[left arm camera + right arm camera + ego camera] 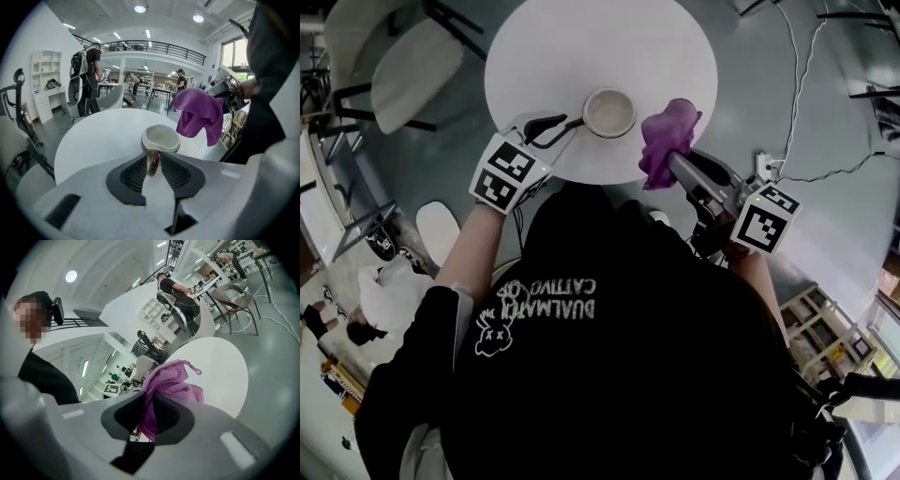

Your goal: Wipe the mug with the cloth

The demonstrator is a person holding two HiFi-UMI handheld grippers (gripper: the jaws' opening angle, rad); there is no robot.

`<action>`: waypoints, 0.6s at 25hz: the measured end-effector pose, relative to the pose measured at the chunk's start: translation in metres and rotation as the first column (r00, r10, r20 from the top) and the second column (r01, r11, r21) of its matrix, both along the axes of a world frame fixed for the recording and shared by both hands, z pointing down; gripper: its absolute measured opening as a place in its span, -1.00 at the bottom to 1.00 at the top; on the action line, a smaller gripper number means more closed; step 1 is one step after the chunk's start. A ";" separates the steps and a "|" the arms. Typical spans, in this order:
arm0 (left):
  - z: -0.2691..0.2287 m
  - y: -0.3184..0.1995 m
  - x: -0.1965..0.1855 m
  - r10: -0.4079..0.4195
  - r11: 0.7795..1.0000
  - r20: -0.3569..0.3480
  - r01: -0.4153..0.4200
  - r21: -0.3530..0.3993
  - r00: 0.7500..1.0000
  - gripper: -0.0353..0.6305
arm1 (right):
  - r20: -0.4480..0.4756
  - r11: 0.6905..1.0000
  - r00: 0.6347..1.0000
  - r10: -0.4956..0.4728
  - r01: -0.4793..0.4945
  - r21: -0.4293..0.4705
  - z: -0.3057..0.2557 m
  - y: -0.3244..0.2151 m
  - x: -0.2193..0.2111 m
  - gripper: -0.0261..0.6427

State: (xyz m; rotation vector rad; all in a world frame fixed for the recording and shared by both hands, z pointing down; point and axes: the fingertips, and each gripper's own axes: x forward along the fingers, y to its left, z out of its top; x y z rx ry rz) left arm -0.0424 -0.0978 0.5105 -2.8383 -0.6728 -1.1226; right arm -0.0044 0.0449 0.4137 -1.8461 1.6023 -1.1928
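First, check the head view. The mug [609, 112] stands upright on the round white table [581, 47], near the edge closest to you. Your left gripper [558, 127] reaches it from the left. Its jaws cover the handle, so you cannot see the handle here. Your right gripper [673, 161] holds the purple cloth [668, 139] just right of the mug, over the table edge, and the cloth hides the jaw tips. Your head and dark top fill the lower half and hide much of both arms.

Next, read the left gripper view. The jaws stand apart with the mug handle [153, 164] between the pads, and no pressing on it can be made out. The jaws mask the lower part of the mug [161, 138]. The purple cloth [199, 115] hangs beyond, apart from the mug, and screens most of the right gripper.

Finally, read the right gripper view. The jaws are clamped on the purple cloth [168, 387], which bunches upward and blocks the scene directly ahead. Only a portion of the round white table [220, 366] shows to the right.
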 end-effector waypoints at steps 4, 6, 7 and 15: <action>0.015 0.006 0.000 0.113 0.994 0.044 -0.114 0.007 0.993 -0.52 | 0.008 0.998 0.999 -0.050 0.050 -0.035 0.015 -0.021 -0.018 -0.73; 0.021 0.007 0.001 0.141 0.990 0.064 -0.142 0.011 0.988 -0.51 | 0.020 0.996 0.997 -0.075 0.076 -0.050 0.023 -0.031 -0.025 -0.73; 0.025 0.007 0.001 0.155 0.988 0.077 -0.156 0.015 0.985 -0.51 | 0.027 0.994 0.996 -0.089 0.090 -0.056 0.027 -0.036 -0.027 -0.73; 0.045 0.014 0.006 0.174 0.985 0.120 -0.170 -0.042 0.977 -0.56 | 0.044 0.931 0.937 -0.347 0.350 -0.105 0.056 -0.078 -0.064 -0.73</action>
